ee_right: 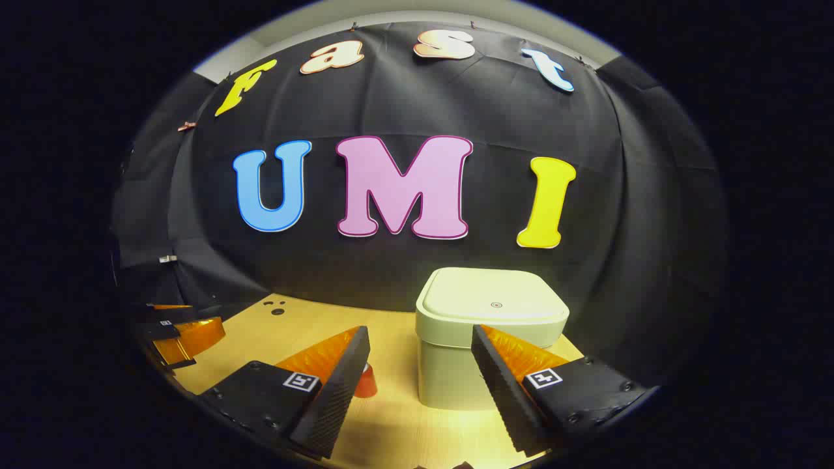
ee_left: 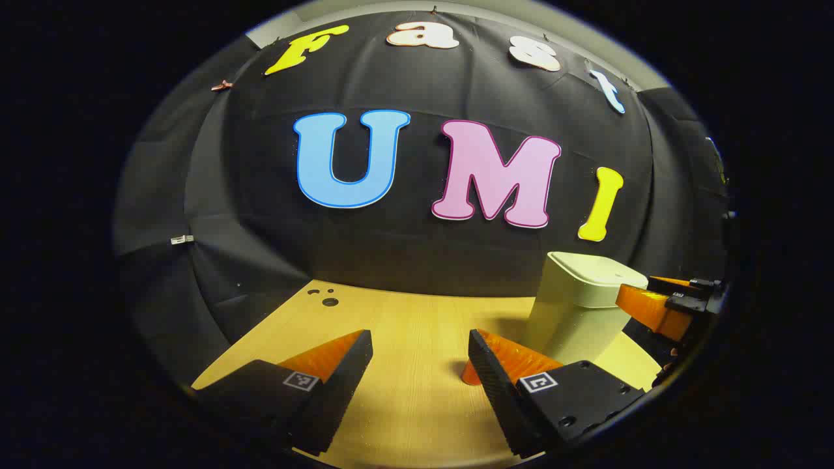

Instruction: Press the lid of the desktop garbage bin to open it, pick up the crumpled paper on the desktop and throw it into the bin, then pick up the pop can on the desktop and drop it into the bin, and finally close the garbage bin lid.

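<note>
A: Start with the biggest thing. Where is the surface [ee_right: 397, 430]?

B: It is pale wood and fills the lower half of both views. The garbage bin [ee_right: 456, 371] stands on it toward the back, at about one o'clock from the right hand-held gripper [ee_right: 420, 374]. I judge that it is set there so that either hand can reach it.

A: Is the lid up?

B: No. The lid [ee_right: 492, 303] lies flat and shut on the bin, so the press to open it is not yet done. In the right gripper view the bin sits just ahead of the fingers, which suits a push down on the lid.

A: What are the hand-held grippers doing?

B: Both are released, fingers spread, with nothing between them. The left hand-held gripper [ee_left: 420, 374] faces bare wood, with the bin at two o'clock. The right one shows at three o'clock in that view, close beside the bin's lid.

A: And the pop can?

B: An orange-red base peeks out beside the left finger in the right gripper view; I take it for the pop can [ee_right: 365, 384], though it is mostly hidden. It stands at about ten o'clock from the bin. I cannot place the crumpled paper.
</note>
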Demonstrator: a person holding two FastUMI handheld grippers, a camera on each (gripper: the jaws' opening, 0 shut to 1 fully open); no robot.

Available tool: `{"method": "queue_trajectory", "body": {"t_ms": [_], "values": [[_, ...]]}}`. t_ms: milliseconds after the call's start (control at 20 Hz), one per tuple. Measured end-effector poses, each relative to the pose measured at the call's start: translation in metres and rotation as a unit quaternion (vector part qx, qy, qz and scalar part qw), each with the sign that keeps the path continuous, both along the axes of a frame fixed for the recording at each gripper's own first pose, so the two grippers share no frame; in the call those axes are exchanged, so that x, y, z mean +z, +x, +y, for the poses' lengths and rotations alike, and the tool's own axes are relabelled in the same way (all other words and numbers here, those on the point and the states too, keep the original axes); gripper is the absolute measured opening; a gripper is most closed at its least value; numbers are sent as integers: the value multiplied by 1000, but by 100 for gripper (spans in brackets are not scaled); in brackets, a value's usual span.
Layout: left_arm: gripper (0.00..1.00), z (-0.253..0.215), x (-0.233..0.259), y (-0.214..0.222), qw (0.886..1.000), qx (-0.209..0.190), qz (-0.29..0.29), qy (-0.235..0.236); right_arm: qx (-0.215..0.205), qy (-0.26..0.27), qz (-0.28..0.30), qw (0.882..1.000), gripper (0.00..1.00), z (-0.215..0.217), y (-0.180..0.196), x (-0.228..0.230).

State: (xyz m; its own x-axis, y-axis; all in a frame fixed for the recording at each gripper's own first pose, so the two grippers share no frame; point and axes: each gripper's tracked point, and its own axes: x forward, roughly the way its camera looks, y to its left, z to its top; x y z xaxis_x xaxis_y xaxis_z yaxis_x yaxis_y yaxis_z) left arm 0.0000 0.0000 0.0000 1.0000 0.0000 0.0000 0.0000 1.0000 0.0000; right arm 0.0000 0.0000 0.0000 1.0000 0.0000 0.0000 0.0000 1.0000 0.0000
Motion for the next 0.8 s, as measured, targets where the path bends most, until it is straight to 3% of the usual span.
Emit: {"method": "queue_trajectory", "body": {"t_ms": [800], "values": [[95,-12,-6,14,1000,-17,12,14,-1,6,15,1000,99,-4,9,-9]]}}
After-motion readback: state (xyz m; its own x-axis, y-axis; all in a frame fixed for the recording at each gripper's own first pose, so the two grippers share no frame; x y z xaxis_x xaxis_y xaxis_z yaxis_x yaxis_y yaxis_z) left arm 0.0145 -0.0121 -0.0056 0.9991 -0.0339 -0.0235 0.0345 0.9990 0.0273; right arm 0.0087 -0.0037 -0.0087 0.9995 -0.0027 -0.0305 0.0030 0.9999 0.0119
